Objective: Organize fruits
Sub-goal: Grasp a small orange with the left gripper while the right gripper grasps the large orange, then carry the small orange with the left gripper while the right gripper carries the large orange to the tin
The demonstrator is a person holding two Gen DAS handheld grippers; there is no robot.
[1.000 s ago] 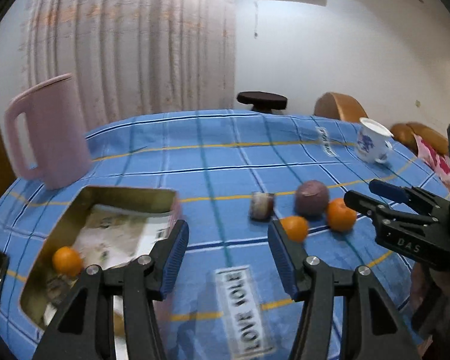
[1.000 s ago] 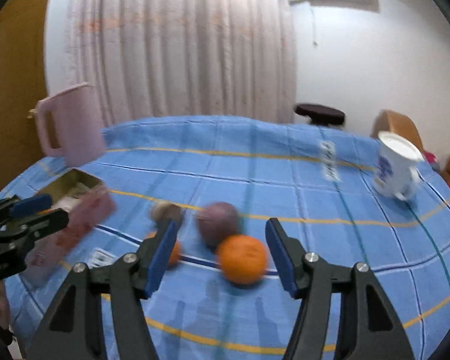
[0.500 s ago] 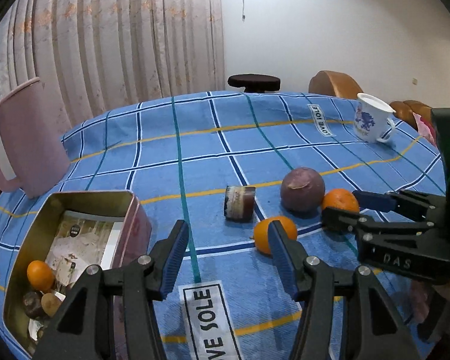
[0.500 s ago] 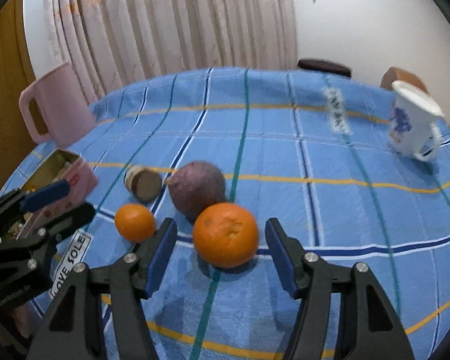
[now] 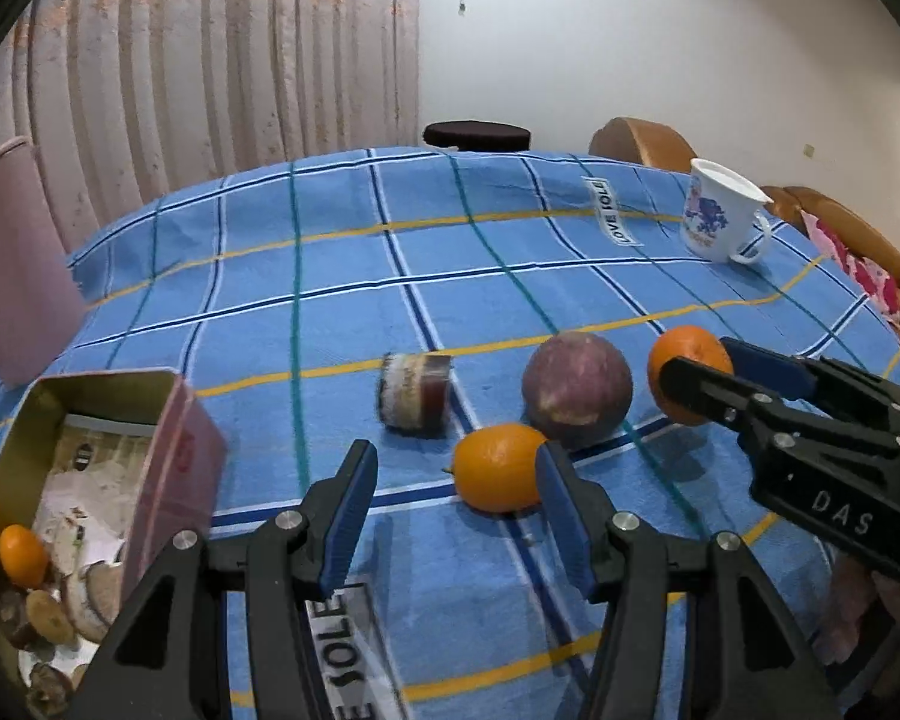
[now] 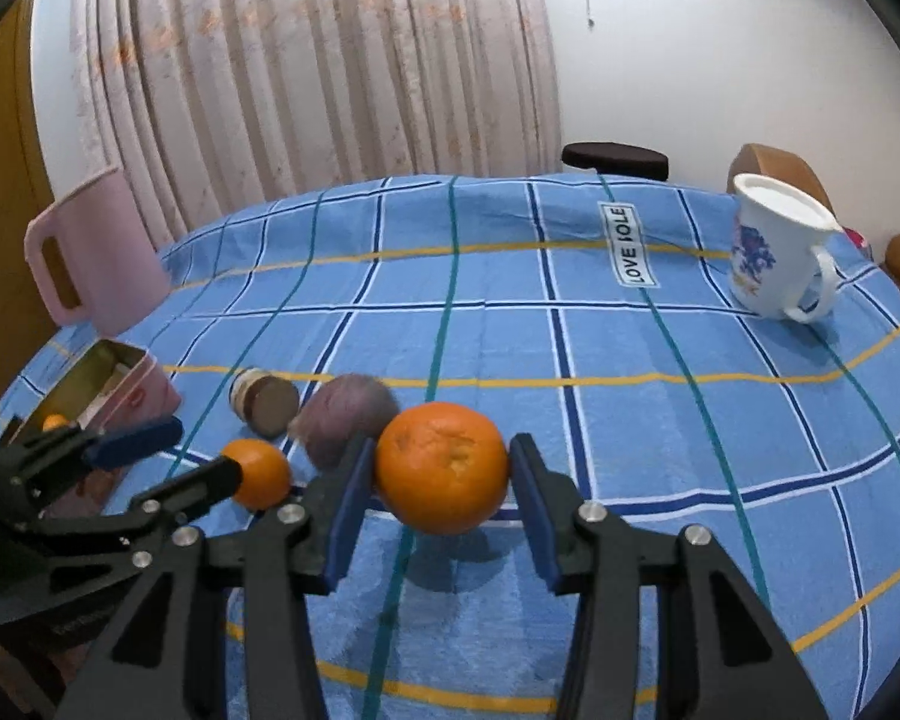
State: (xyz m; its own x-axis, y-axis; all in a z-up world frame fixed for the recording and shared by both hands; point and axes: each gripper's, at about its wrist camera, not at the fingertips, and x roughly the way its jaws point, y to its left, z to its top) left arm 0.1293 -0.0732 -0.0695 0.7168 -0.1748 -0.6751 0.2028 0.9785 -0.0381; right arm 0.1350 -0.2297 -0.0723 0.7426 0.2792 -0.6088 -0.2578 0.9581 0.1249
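Orange fruit (image 6: 442, 467) hides its contact with the right gripper (image 6: 442, 492).

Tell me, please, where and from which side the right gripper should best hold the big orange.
Grip the big orange across its widest middle, coming from the near side along the cloth. It is round, and the right gripper already has one finger on each side.

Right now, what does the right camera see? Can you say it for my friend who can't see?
The right gripper has a big orange between its open fingers on a blue checked cloth. Left of it lie a purple fruit, a small orange and the left gripper.
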